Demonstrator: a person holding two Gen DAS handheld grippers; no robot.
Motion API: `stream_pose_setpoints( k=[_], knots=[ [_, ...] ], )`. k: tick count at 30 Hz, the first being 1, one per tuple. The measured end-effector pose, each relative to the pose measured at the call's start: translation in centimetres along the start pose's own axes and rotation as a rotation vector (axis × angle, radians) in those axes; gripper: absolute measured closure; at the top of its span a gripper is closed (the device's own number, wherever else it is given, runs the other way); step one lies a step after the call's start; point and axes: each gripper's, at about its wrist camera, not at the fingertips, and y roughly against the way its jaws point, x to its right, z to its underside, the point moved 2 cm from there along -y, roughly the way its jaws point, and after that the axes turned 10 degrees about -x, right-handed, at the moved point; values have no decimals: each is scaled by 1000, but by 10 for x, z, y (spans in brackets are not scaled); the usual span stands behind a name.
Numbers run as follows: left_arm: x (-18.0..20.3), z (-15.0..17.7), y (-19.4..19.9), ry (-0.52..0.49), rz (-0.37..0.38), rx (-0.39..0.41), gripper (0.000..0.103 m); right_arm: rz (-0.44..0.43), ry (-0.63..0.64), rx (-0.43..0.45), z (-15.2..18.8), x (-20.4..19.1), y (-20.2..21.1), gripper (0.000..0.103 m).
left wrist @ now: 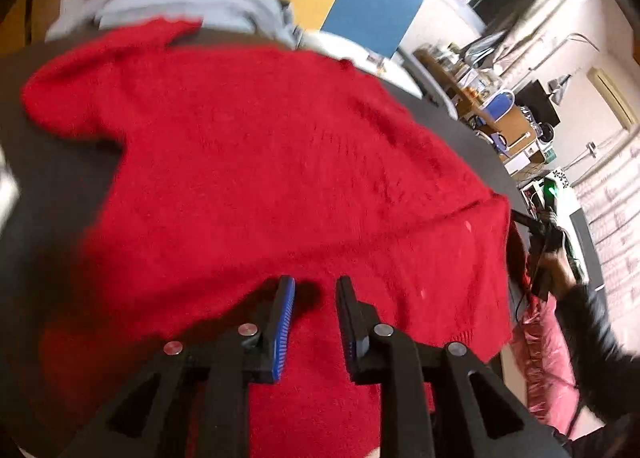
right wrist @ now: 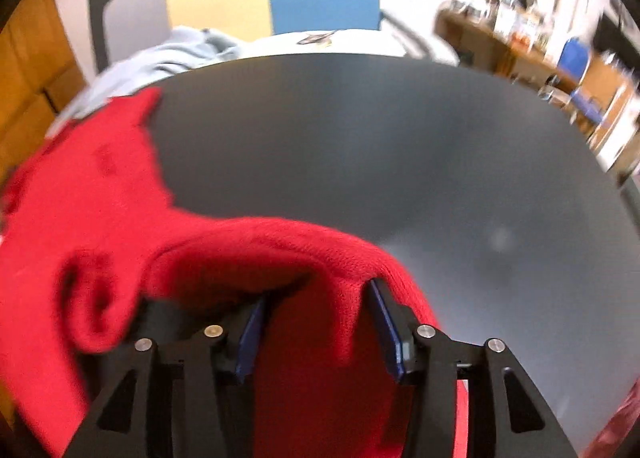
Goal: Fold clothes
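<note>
The soft, floppy red sweater [left wrist: 260, 162] is spread on the dark desk [right wrist: 400, 146], best pinched at its hem, while left tongs [left wrist: 316, 294] and right tongs [right wrist: 320, 302] are held spread, nothing pinched

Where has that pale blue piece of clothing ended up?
The pale blue garment lies bunched at the dark table's far left edge, just beyond the red sweater, in front of the grey and yellow panels.

Right of red sweater [right wrist: 92, 218] dark table [right wrist: 400, 146] bare; grey garment [right wrist: 168, 54] far-left.
</note>
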Motion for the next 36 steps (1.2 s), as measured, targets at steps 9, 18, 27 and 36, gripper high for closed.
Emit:
stream_pose_setpoints(
  k=[9,18,27,36],
  knots=[
    [6,-108,-4,-140,-220,102,78,94,180,-16,-75,-46,42,35],
    [-12,-181,-65,-92,-264,94,78,-482,316,14,-131,-188,37,30],
    [-56,-198,-91,-69,-287,185,72,-262,305,-78,-205,-246,-79,15],
    [-67,-224,-98,-96,-340,186,71,-188,345,92,-229,-257,-87,0]
  ],
)
